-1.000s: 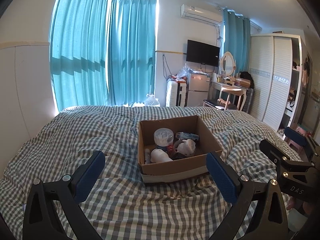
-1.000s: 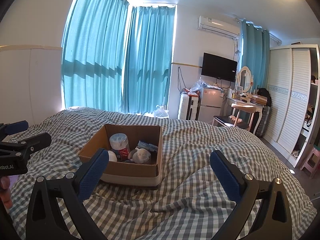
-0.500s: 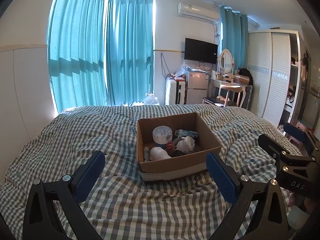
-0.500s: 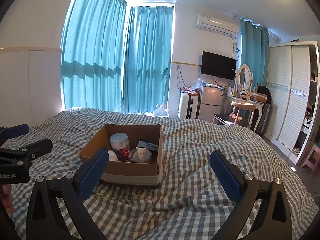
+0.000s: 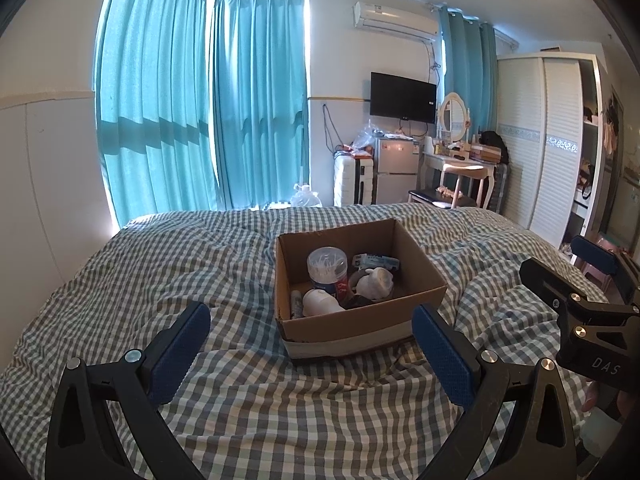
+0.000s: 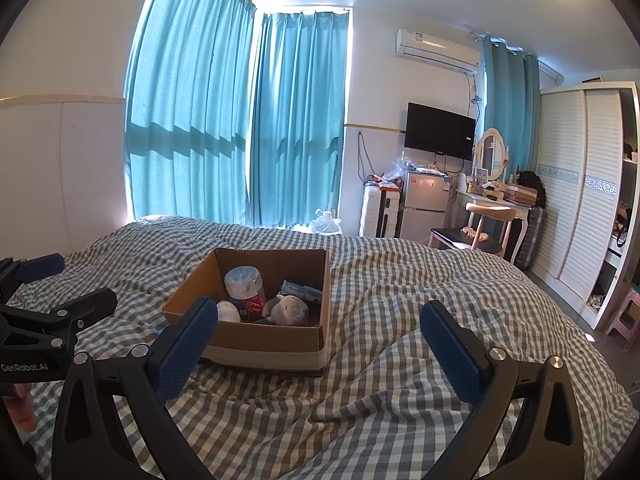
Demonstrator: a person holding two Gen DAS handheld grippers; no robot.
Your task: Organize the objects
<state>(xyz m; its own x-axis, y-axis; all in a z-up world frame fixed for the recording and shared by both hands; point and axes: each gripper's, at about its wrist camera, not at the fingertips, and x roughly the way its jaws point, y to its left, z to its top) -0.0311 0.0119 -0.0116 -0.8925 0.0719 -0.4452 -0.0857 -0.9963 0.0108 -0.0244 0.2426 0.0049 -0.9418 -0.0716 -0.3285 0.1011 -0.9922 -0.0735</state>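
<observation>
The left gripper (image 5: 310,334) is spread wide and holds nothing, just before the box (image 5: 356,322). The box stands on the checked bed (image 5: 160,264), with a cotton swab jar (image 5: 327,270) inside. Right of the box, the right gripper (image 6: 320,330) is also spread wide and holds nothing.

Teal, check and cardboard brown

We see a bedspread (image 5: 240,272) checked in grey-green and white, and on it a brown cardboard box (image 5: 416,256) with a pale band along its base; inside we make out a clear tub (image 5: 327,268) with a red and blue label, white rounded items (image 5: 374,283) and a light blue packet (image 5: 376,261). Our left gripper (image 5: 310,354) and right gripper (image 6: 318,350) are black with blue textured pads (image 5: 178,354). Behind them we note teal curtains (image 5: 200,120), white walls, a black television (image 5: 402,97), a white wardrobe (image 5: 548,140) with a blue patterned strip and a pink stool (image 6: 624,318).
</observation>
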